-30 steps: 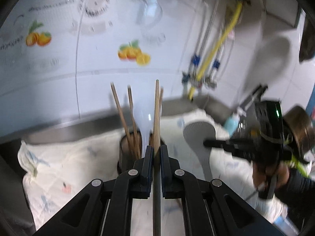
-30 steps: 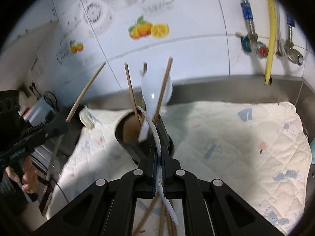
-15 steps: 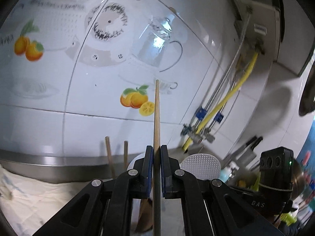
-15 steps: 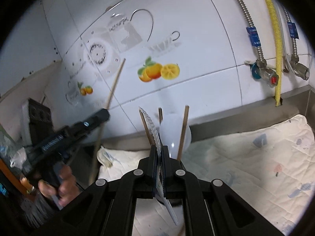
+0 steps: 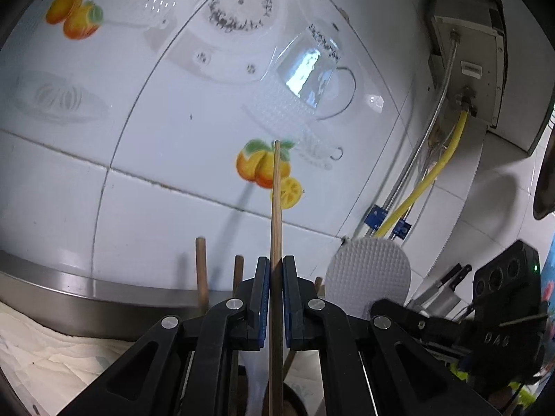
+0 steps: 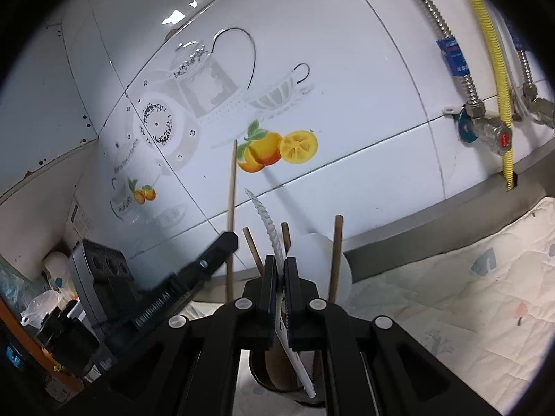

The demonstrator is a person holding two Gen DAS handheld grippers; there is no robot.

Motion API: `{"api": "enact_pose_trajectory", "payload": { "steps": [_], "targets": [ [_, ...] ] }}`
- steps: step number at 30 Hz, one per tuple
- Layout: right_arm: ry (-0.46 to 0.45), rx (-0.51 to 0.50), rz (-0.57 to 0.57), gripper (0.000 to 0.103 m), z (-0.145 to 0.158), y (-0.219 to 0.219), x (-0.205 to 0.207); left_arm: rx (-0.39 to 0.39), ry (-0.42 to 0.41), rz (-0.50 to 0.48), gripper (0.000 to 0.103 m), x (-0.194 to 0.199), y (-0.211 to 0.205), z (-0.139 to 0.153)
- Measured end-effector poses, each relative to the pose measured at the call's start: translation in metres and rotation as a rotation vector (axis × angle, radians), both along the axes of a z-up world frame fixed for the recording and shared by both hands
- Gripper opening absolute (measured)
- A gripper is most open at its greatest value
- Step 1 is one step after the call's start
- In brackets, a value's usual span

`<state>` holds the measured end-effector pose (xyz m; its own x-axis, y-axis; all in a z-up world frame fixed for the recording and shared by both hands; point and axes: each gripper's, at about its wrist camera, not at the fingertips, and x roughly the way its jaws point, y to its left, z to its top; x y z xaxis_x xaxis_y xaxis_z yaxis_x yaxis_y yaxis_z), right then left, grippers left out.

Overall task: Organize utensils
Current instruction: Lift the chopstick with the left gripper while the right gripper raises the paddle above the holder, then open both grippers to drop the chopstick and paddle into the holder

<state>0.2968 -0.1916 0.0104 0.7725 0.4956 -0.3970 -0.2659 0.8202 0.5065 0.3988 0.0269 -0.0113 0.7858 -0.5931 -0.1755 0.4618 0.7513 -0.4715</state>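
wooden chopstick (image 5: 276, 208) – matt; white plastic rice paddle (image 5: 367, 277) – dimpled; wall tiles (image 6: 347, 69) glossy; cloth (image 6: 451, 294) quilted.

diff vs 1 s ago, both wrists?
Both grippers tilted up: the cloth and dark holder cup sank to the frame bottom and the tiled wall fills both views. The left gripper closed in beside the right gripper. Unchanged: left stays shut on its wooden chopstick, right on the white rice paddle; the other chopsticks and white spoon stay in the cup.

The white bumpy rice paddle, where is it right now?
The white rice paddle is pinched in the right gripper, sticking up above the dark utensil cup among the wooden chopsticks, in front of the orange picture on the tiled wall.
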Motion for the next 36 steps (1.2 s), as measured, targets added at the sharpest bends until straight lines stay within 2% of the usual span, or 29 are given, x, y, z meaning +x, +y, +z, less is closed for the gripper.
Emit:
{"api": "enact_pose_trajectory", "payload": {
  "steps": [7,11,16,21,28,30,32,34,36],
  "targets": [
    [-0.010,-0.006,0.008,0.006,-0.016,0.009,0.008,0.013,-0.014,0.027,0.007,0.001,-0.005,-0.026],
    [-0.002,-0.024,0.011,0.006,-0.027,0.011,0.007,0.051,-0.014,0.042,0.007,-0.003,-0.008,-0.039],
    [0.019,-0.026,0.012,0.006,-0.034,0.007,0.003,0.081,-0.034,0.054,0.007,-0.014,-0.009,-0.044],
    [0.062,-0.099,0.025,0.007,-0.041,0.009,-0.005,0.134,-0.004,0.053,0.007,-0.020,-0.010,-0.050],
    [0.137,-0.140,0.034,0.007,-0.046,0.010,-0.007,0.197,0.069,0.058,0.009,-0.026,-0.007,-0.050],
    [0.167,-0.143,0.038,0.011,-0.049,0.009,-0.007,0.214,0.098,0.051,0.010,-0.025,-0.007,-0.047],
    [0.182,-0.146,0.042,0.031,-0.051,0.008,-0.007,0.241,0.118,0.042,0.010,-0.027,-0.008,-0.044],
    [0.173,-0.159,0.035,0.037,-0.049,0.007,-0.011,0.257,0.121,0.043,0.011,-0.030,-0.008,-0.040],
    [0.170,-0.155,0.036,0.037,-0.047,0.004,-0.015,0.263,0.135,0.028,0.016,-0.033,-0.008,-0.036]
  ]
}}
